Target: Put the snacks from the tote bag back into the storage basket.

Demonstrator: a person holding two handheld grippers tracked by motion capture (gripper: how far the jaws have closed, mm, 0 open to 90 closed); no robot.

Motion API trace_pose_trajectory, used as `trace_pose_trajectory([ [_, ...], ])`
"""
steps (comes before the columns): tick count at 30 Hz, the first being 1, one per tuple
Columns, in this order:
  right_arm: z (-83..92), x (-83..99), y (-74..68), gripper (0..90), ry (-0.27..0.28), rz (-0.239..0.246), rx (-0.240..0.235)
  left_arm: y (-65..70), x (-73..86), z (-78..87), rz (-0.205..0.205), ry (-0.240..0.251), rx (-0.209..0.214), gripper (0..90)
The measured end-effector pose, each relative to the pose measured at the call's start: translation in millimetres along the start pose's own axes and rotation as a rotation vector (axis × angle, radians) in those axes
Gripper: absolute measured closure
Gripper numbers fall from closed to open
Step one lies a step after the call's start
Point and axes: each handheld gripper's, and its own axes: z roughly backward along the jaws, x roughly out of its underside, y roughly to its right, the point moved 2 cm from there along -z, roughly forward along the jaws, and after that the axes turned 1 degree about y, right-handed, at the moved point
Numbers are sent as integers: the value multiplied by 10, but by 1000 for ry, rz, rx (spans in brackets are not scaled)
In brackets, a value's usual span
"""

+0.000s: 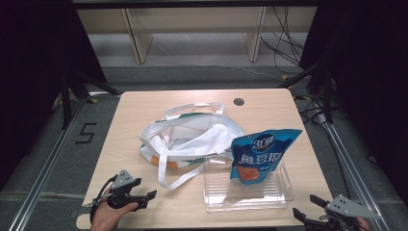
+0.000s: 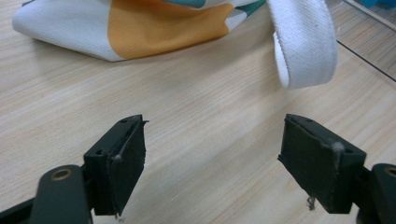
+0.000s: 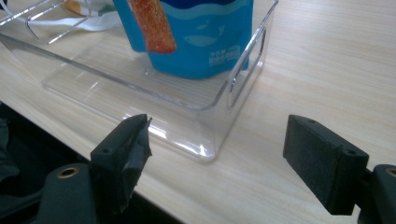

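Your left gripper [image 2: 212, 154] hovers, jaws apart, the tote bag [image 2: 140, 25] just ahead of them. Your right gripper [image 3: 217, 163] gapes too, the clear bin [image 3: 205, 116] holding the blue snack pouch [image 3: 196, 37] right before its jaws.

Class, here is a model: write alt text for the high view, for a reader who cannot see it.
A blue snack pouch stands in a clear plastic bin on a wooden table, beside a crumpled white tote bag. At the near edge, a person's hands hold the left gripper and right gripper, both open and empty.
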Motion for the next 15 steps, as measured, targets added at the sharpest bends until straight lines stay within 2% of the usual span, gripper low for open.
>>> trace_pose_trajectory([
  [1,3,6,-17,238,-7,-31,4,25,3,-18,37,21,3,216],
  [2,15,7,-17,241,-13,-42,-2,21,2,-18,22,27,3,215],
  [4,20,14,-8,240,-29,-39,4,19,2,-15,16,25,3,215],
  [6,20,15,36,240,-18,6,10,17,2,-18,17,23,3,216],
  [11,31,20,41,239,-29,-1,15,18,2,-18,17,23,3,216],
  [15,22,19,35,240,-36,11,15,19,2,-17,15,24,3,216],
])
